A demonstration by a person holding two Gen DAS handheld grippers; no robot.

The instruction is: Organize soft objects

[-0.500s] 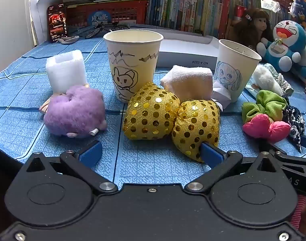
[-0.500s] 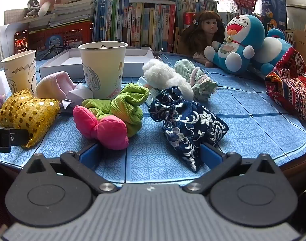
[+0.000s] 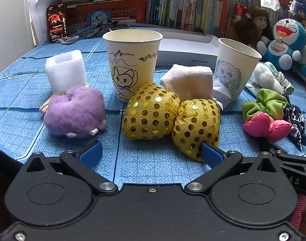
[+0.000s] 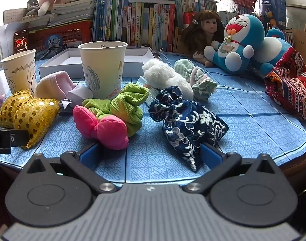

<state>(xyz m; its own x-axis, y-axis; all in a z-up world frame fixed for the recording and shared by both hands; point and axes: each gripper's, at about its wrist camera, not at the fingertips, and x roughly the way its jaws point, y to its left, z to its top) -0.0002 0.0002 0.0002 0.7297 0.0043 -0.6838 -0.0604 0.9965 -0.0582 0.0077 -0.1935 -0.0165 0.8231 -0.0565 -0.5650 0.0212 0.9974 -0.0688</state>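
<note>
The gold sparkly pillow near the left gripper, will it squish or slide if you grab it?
The gold pillow looks stuffed and puffy, so it probably squishes. Its shiny sequins might feel a bit slippery. It lies against another gold pillow, so pushing it would likely nudge that one.

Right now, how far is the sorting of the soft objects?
Nothing looks done: both paper cups seem empty. In hand: nothing; the left gripper and right gripper are open. Left: the gold sequin hearts, purple plush, pink bow and navy pouch all lie loose.
</note>
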